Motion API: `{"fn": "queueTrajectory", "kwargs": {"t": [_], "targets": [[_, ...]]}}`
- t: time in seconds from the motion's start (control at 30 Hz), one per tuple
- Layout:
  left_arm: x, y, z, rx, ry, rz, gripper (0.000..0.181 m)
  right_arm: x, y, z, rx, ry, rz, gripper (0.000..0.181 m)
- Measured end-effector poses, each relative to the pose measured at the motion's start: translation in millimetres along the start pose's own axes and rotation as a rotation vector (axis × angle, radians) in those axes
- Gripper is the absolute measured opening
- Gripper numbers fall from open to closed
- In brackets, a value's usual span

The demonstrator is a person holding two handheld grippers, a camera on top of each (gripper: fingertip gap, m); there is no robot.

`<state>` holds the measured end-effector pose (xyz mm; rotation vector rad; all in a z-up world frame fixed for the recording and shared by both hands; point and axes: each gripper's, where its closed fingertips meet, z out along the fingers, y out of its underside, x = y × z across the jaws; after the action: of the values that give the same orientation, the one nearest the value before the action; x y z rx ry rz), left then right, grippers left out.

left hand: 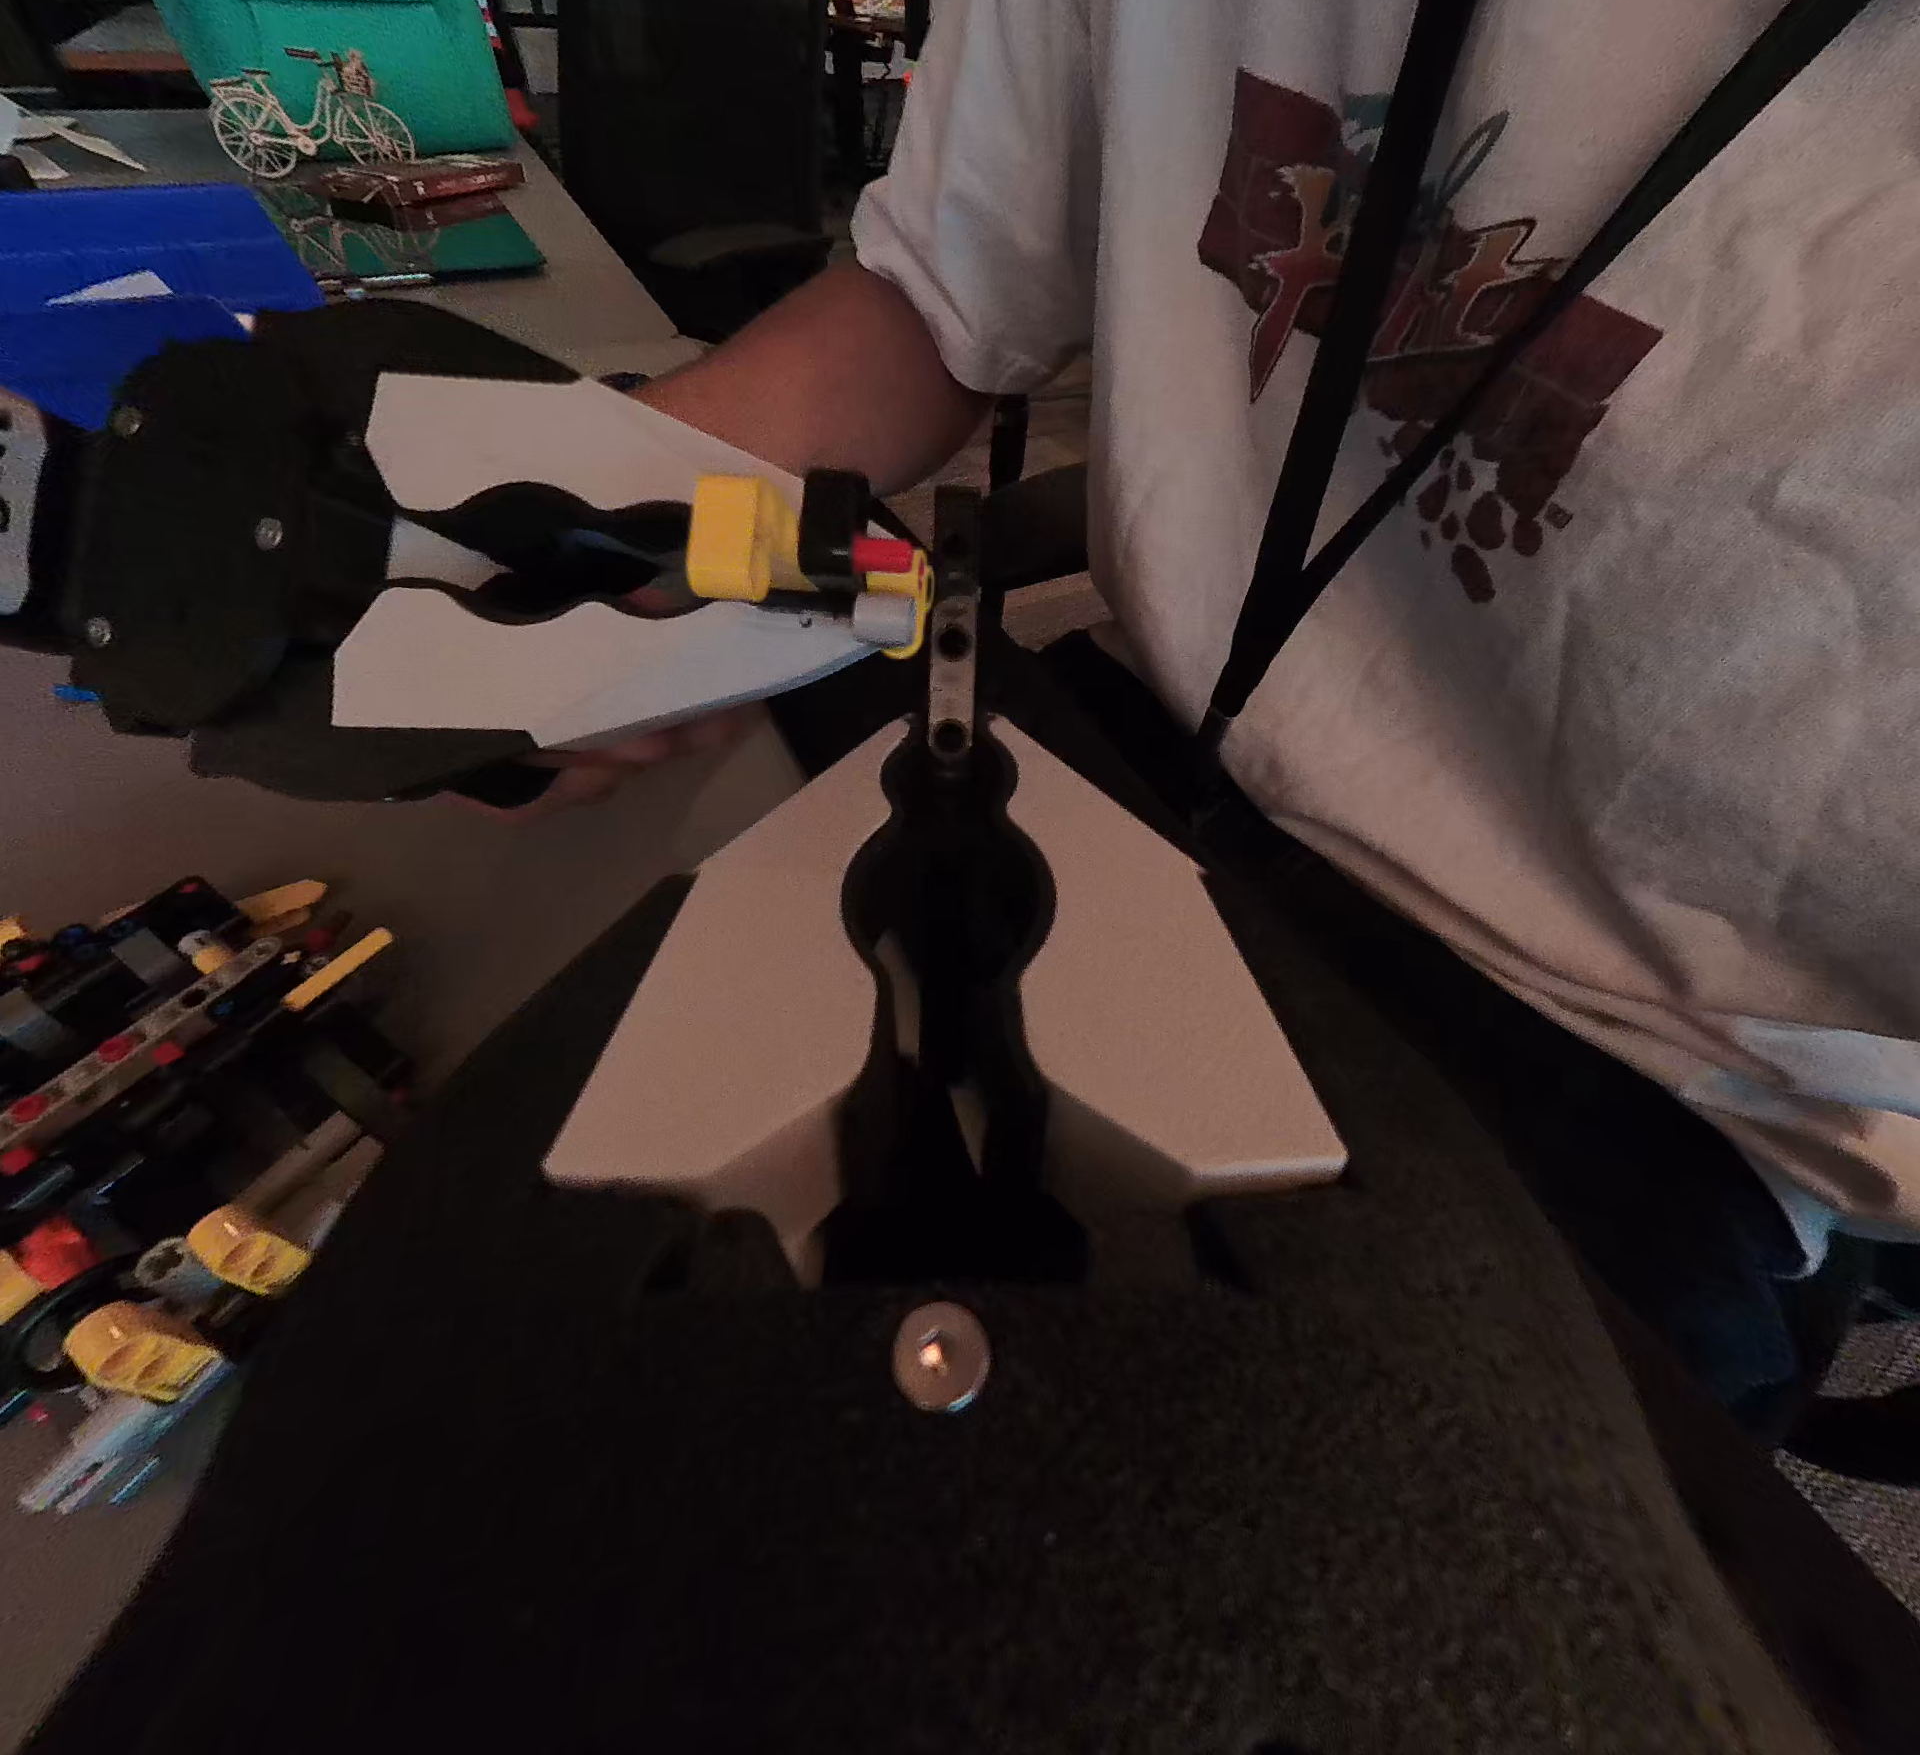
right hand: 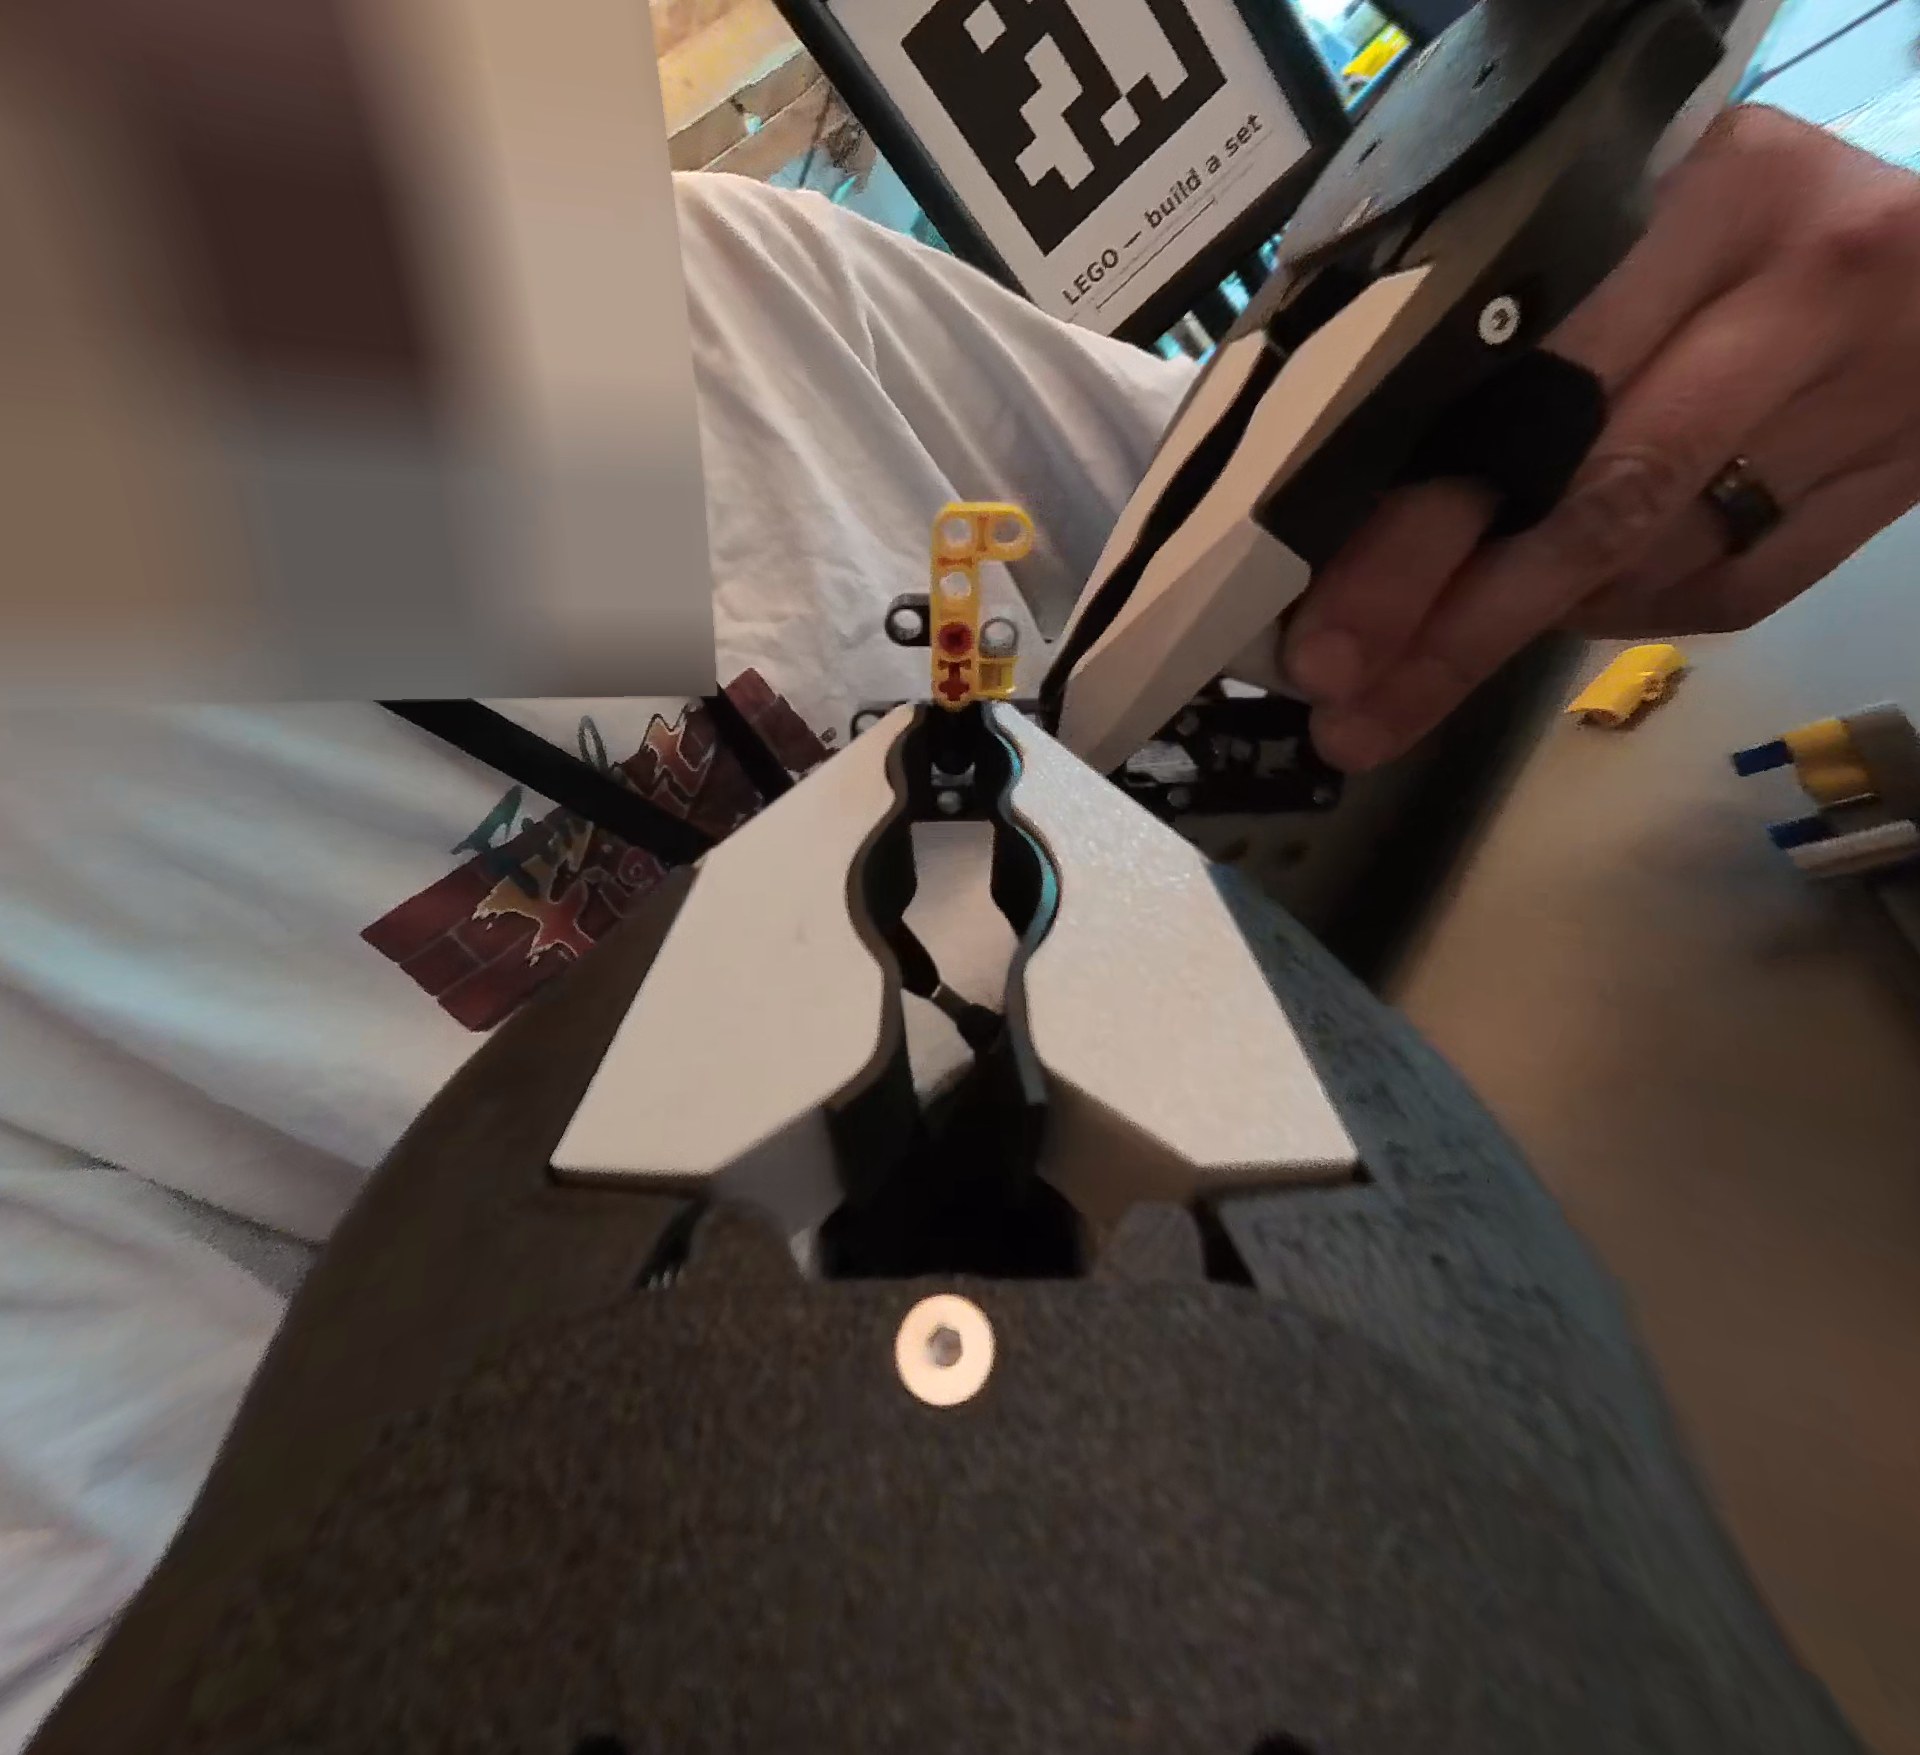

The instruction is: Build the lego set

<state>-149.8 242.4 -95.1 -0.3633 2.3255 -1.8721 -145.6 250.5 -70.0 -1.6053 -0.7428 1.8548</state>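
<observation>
Joining two small subassemblies, by the look of it. In the left wrist view, the left gripper (left hand: 951, 729) is clenched on a black beam (left hand: 954, 625), held upright. The right gripper (left hand: 831, 604) comes in from the left, clamped on a yellow cluster (left hand: 805, 557) with red and grey pins that touches the beam. A half-built model (left hand: 156, 1082) lies on the table (left hand: 499, 874), so plenty is left.

In the right wrist view, the right gripper (right hand: 951, 718) grips the cluster, its yellow liftarm (right hand: 966, 604) standing up; the left gripper (right hand: 1081, 729) sits just beside it. Loose yellow parts (right hand: 1626, 679) wait on the table (right hand: 1558, 926), unused
</observation>
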Motion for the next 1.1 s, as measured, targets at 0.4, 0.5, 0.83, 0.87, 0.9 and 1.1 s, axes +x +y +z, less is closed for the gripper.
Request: {"fn": "queueTrajectory", "kwargs": {"t": [0.4, 0.5, 0.83, 0.87, 0.9, 1.1], "targets": [[-4.3, 1.4, -6.0, 0.008, 0.017, -0.055, 0.011, 4.9, -5.3, 1.1, 0.071, -0.086, 0.098, 0.007], [-4.4, -1.0, -7.9, 0.013, 0.009, -0.045, 0.011, 4.0, -8.3, 2.2, 0.084, -0.069, 0.067, 0.007], [-0.8, -1.4, -8.6, 0.086, 0.128, -0.181, 0.009, 6.2, -8.5, 1.6, 0.115, -0.073, 0.148, 0.007], [-0.5, -3.1, -9.1, 0.092, 0.127, -0.179, 0.009, 5.1, -9.7, 1.6, 0.127, -0.098, 0.18, 0.006], [-0.5, -3.6, -9.9, 0.092, 0.124, -0.179, 0.01, 5.1, -10.5, 2.0, 0.135, -0.114, 0.205, 0.006], [-6.0, -2.5, -13.8, 0.097, 0.107, -0.208, 0.009, 8.8, -15.0, -2.2, 0.148, -0.027, 0.151, 0.007]]}}
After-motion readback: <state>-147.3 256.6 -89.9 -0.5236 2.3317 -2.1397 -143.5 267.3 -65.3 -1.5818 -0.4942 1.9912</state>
